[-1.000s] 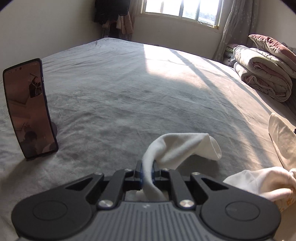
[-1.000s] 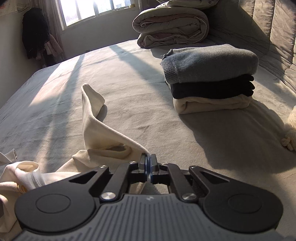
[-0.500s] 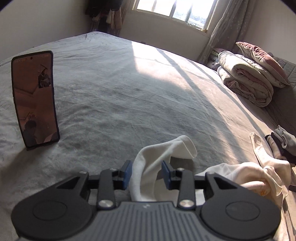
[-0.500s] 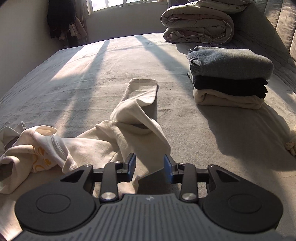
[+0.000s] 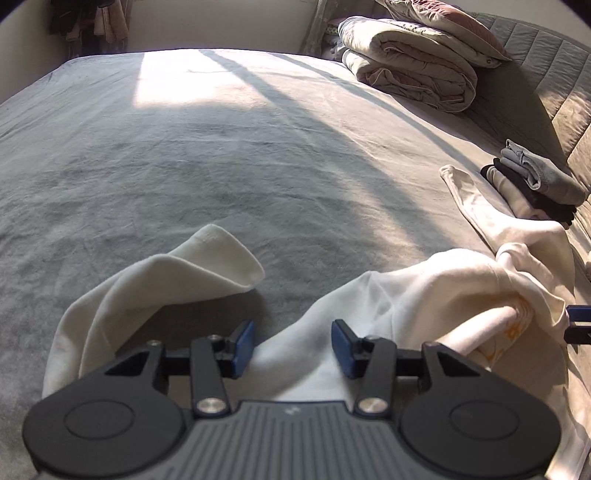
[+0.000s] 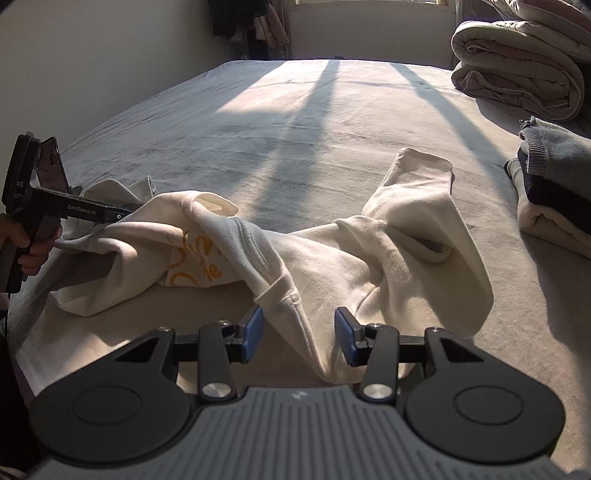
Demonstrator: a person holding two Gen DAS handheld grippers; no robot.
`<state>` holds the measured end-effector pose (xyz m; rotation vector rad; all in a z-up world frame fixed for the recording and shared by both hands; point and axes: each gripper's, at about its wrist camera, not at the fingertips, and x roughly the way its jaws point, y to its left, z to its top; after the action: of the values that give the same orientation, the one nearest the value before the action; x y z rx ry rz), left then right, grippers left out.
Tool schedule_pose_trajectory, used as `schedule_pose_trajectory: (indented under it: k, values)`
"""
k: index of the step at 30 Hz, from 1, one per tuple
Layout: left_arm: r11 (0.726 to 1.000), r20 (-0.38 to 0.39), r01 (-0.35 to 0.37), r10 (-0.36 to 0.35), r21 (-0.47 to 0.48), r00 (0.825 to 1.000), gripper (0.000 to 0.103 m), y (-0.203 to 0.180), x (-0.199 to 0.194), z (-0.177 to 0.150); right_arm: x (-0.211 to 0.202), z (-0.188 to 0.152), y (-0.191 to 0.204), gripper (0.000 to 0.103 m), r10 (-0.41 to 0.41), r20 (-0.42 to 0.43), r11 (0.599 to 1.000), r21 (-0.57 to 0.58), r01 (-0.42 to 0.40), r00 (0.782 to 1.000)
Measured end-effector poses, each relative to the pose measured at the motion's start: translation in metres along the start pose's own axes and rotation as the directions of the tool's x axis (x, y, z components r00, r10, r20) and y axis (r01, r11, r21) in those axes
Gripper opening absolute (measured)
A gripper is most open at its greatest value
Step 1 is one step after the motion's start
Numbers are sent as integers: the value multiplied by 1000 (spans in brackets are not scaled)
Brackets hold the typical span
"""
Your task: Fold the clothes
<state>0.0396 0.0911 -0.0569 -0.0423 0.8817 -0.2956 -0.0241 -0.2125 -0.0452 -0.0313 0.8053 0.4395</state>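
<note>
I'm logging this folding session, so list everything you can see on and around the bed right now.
sweatshirt: one, cream with orange print, crumpled on near bed, sleeves spread.
folded clothes stack: one; grey on top, dark middle, cream bottom; right side of bed.
rolled quilt: one, beige-pink, far right.
phone: one, dark, propped upright at left.
hanging clothes: several, dark and pinkish, far wall.
bed sheet: one, grey.
left hand: one, gripping its handle.
left tongs: open, over the sweatshirt.
right tongs: open, straddling a sweatshirt fold.
</note>
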Motion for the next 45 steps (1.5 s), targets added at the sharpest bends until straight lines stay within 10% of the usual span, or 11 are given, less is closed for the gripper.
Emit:
schedule_pose_trajectory:
  k: [5, 8, 14, 20, 30, 40, 45]
  values:
    - [999, -23, -22, 22, 36, 999, 38, -14, 5, 3, 16, -2, 4, 47, 10, -71, 1000, -14, -11, 997]
    - [999, -32, -10, 11, 34, 999, 11, -16, 5, 3, 24, 0, 4, 20, -31, -96, 1000, -10, 30, 995]
    - [995, 86, -97, 95, 20, 992, 3, -23, -9, 3, 11, 23, 8, 7, -117, 36, 993, -6, 117, 992]
    - [967, 262, -250, 227, 57, 938, 3, -24, -28, 19, 12, 61, 5, 6, -188, 129, 982, -2, 190, 974]
    - [897, 342, -426, 367, 117, 865, 4, -3, -3, 77, 85, 139, -11, 5, -251, 142, 966, -23, 257, 958]
    - [879, 270, -463, 421, 115, 866, 4, 30, 55, 110, 160, 192, -16, 4, -301, 126, 949, -57, 310, 945]
    - [916, 153, -391, 376, 90, 914, 5, 50, 84, 113, 203, 195, -27, 5, -304, 59, 949, -69, 307, 951]
